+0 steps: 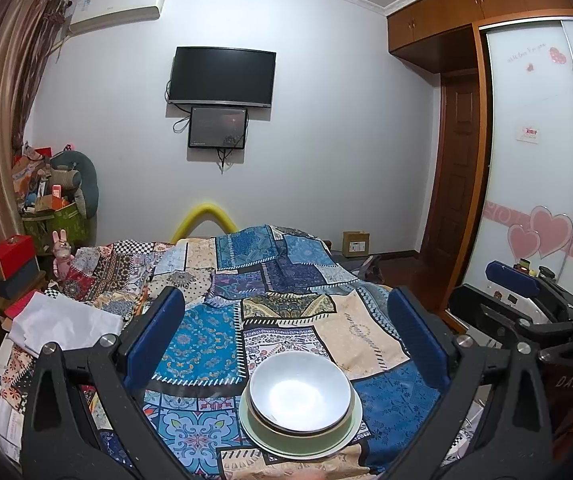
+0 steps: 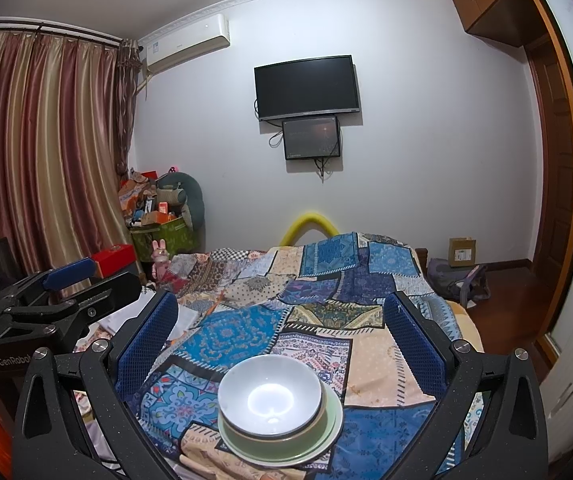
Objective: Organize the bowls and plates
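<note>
A white bowl (image 1: 300, 394) sits nested in a green-rimmed bowl, which rests on a pale green plate (image 1: 342, 440) on the patchwork bedspread (image 1: 278, 280). The same stack shows in the right wrist view: white bowl (image 2: 270, 394), plate (image 2: 326, 436). My left gripper (image 1: 286, 332) is open and empty, held above and behind the stack. My right gripper (image 2: 282, 332) is open and empty, also above the stack. Each gripper shows at the other view's edge: the right gripper (image 1: 514, 280) and the left gripper (image 2: 70, 272).
The patchwork-covered bed (image 2: 326, 272) fills the middle. Boxes and clutter (image 1: 46, 208) pile at the left by the curtain (image 2: 38, 152). White paper (image 1: 62, 320) lies at the bed's left. A wardrobe (image 1: 546, 160) stands right. A TV (image 1: 222, 76) hangs on the far wall.
</note>
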Demonstrator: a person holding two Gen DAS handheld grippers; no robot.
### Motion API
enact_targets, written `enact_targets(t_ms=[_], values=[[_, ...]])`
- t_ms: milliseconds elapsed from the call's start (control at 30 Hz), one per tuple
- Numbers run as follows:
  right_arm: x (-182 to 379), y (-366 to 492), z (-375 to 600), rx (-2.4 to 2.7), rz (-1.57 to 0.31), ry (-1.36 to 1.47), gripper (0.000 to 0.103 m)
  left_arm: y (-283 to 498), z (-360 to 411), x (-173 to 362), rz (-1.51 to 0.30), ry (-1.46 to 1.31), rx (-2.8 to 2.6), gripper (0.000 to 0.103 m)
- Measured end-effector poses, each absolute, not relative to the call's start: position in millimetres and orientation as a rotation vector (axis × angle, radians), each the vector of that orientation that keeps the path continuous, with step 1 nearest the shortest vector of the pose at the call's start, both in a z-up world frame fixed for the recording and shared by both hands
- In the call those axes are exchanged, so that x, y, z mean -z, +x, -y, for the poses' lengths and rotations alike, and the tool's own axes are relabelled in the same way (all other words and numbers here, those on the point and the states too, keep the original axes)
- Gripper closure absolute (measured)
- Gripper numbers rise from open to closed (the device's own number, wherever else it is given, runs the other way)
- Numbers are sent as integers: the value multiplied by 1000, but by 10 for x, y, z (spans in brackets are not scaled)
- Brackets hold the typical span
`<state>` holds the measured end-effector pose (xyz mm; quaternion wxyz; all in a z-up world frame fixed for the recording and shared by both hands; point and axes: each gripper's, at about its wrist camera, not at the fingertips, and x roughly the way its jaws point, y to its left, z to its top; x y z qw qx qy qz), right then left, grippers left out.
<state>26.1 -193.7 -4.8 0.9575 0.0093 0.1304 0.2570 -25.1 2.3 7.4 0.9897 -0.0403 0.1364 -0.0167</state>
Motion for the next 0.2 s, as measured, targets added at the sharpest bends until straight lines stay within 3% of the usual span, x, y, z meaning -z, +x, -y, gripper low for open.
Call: enact_targets(t_ms=[200], values=[[69, 269, 1935, -520, -269, 19, 0, -225, -20, -58, -282, -89, 34, 0]])
